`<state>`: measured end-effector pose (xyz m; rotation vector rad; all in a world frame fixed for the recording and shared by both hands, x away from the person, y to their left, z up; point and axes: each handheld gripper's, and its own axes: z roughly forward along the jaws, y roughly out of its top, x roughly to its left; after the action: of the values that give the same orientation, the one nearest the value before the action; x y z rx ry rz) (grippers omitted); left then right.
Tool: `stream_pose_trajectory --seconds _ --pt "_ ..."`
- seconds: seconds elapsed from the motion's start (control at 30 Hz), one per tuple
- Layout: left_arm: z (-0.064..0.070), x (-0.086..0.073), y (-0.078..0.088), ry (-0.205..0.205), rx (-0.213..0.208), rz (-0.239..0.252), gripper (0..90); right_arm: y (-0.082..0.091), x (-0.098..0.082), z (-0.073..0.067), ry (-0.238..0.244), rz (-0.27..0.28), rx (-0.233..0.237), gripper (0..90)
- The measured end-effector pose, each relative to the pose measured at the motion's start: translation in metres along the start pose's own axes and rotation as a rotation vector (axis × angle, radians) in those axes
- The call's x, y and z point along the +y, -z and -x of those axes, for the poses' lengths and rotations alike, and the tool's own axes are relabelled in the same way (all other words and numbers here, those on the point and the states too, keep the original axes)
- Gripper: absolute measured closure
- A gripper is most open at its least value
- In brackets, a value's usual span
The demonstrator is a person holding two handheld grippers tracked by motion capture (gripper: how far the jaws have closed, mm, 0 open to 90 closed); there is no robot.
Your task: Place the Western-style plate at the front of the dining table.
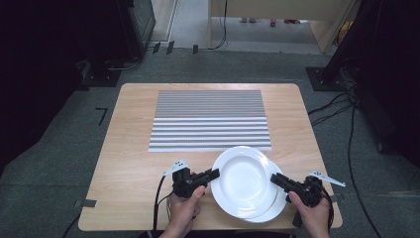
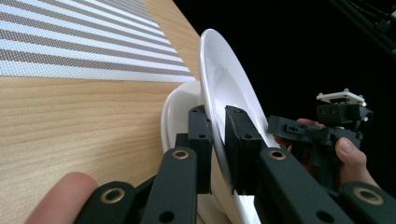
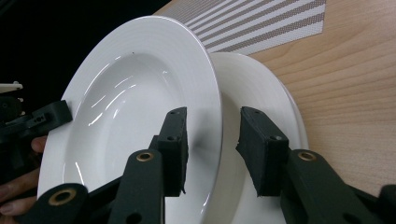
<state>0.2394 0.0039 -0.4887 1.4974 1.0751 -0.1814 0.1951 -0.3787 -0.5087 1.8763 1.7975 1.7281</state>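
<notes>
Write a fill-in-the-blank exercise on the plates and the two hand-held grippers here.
1. The left hand-held gripper is shut on the rim of the ____ plate.
2. The right hand-held gripper has its pads ____ of the rim between them.
3. The lower plate rests on the wooden ____.
4. Beyond the plates lies a ____ placemat.

Missing words: upper; clear; table; striped

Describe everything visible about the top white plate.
The top plate is glossy white, ceramic-looking, with a wide ridged rim and a shallow well, empty. It lies on a second white plate near the table's front edge. The left claw pinches its rim; the right claw straddles the opposite rim with a visible gap.
</notes>
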Motion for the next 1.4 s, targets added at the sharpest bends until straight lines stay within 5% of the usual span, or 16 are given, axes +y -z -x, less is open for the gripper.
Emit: stream_pose_trajectory --seconds 0.4,0.7,0.93,1.1,1.4 --pt "-0.009 0.005 0.003 0.037 -0.039 0.014 84.5 -0.007 -0.002 -0.003 0.025 -0.018 0.046 61.1" --pt "-0.013 0.005 0.003 0.053 -0.044 0.011 83.9 -0.009 -0.002 -0.016 0.084 -0.022 0.02 66.4" --pt "-0.012 0.004 0.003 0.036 -0.022 0.012 82.7 -0.013 0.003 -0.012 0.03 -0.043 0.036 69.7" --pt "-0.012 0.004 0.002 0.02 0.0 0.008 81.5 -0.015 0.002 -0.017 0.056 -0.029 -0.002 70.3" --pt "-0.013 0.003 0.001 0.004 0.03 0.0 78.6 -0.013 0.003 -0.021 -0.006 0.018 0.025 74.2"
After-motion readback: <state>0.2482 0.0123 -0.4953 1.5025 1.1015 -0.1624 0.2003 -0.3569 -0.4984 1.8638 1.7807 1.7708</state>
